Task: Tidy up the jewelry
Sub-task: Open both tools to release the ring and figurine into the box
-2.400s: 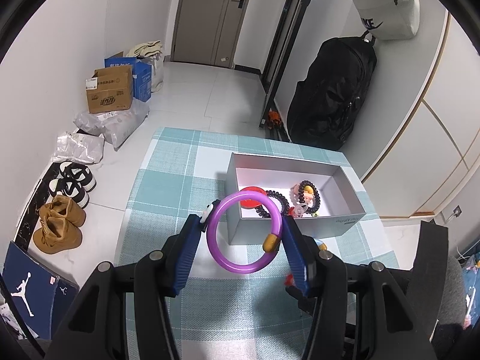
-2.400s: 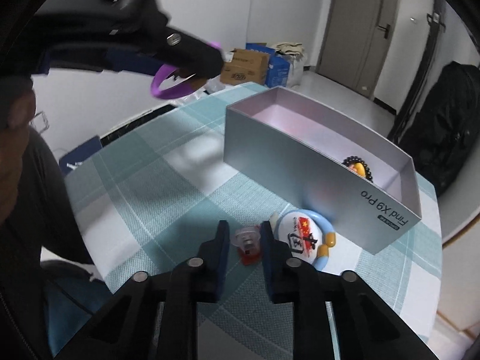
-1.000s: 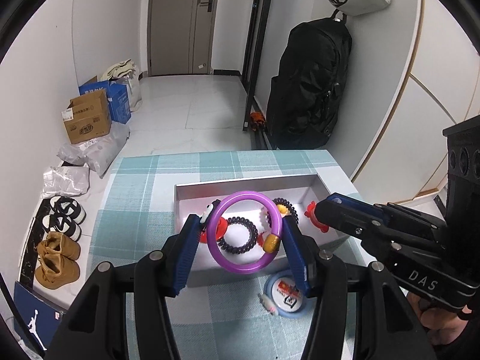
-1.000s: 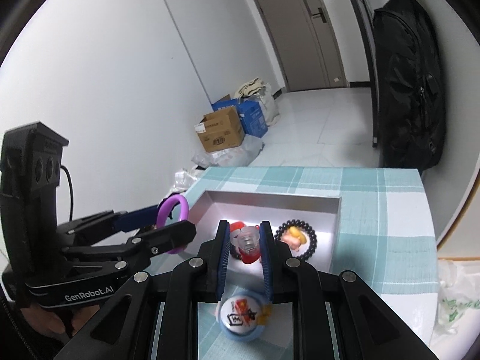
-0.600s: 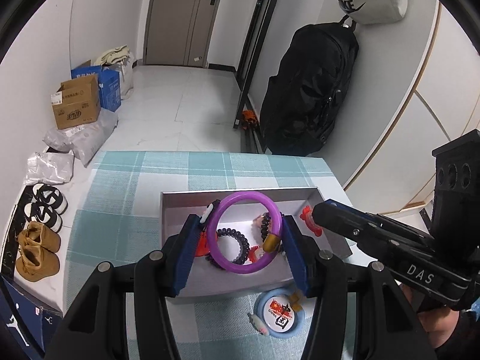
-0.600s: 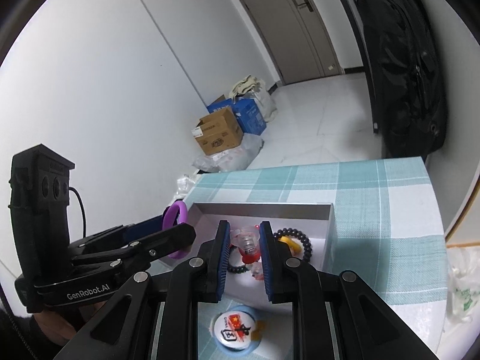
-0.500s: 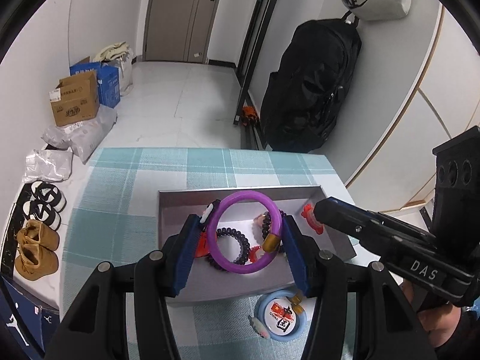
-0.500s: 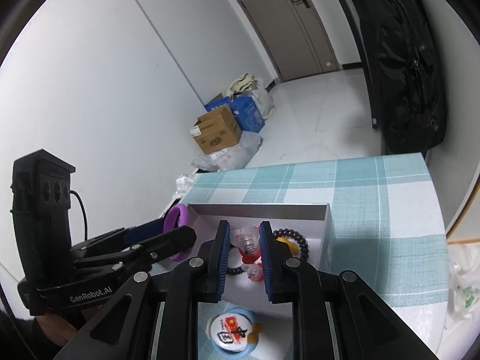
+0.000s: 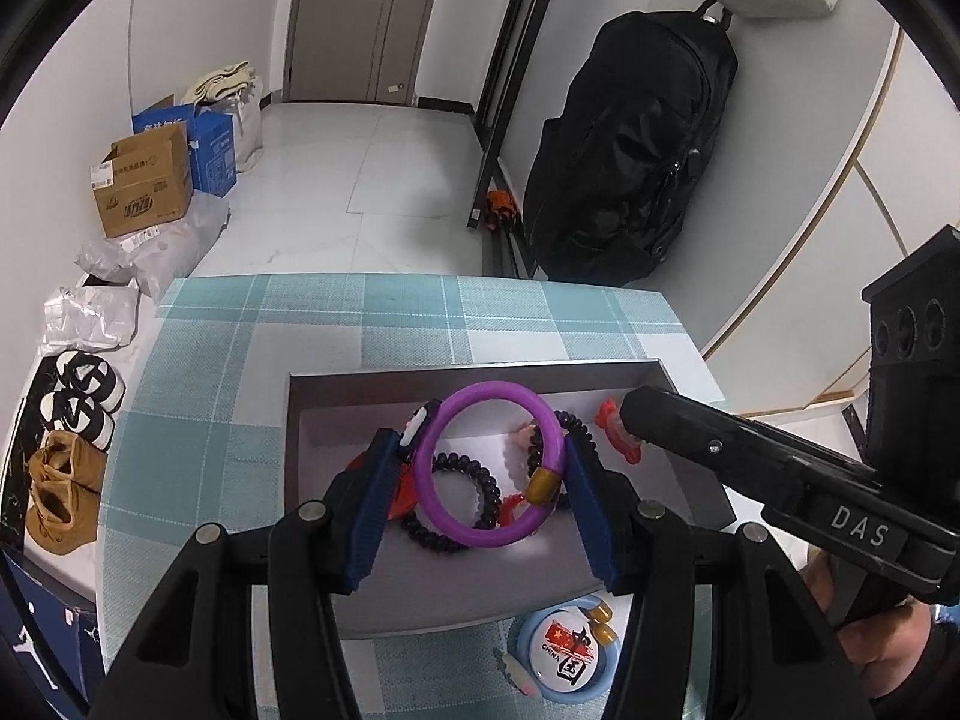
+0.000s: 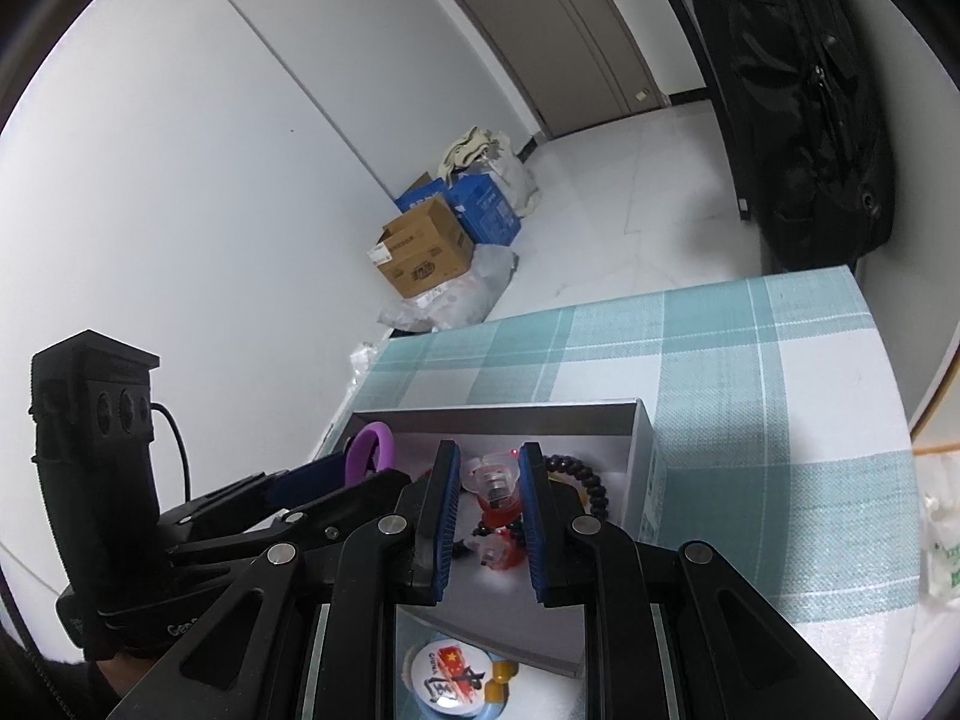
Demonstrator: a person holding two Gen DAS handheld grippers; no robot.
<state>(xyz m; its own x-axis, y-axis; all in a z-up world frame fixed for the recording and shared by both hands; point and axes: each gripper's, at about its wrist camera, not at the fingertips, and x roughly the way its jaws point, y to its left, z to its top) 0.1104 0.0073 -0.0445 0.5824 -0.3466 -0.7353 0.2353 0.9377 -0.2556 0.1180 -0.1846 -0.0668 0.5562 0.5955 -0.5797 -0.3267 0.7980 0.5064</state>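
Far left of the left wrist view we've got some shoes (image 9: pixel 57 483) and a cardboard box (image 9: pixel 144 189) on the floor, nothing to do with us. Moving in, our left gripper (image 9: pixel 480 462) sits lower centre with the purple bangle (image 9: pixel 489 471) pinched between its blue pads, jaws about half spread, bangle hanging over the silver box (image 9: pixel 336 552) on the checked tablecloth (image 9: pixel 198 408). Under the bangle, inside the box, lies a black bead bracelet (image 9: pixel 447 531). Below the box's front wall is a blue round badge (image 9: pixel 567 648). On the right, our right gripper (image 10: pixel 489 474) is nearly closed on a small clear-and-red trinket (image 10: pixel 492 489), also over the box.
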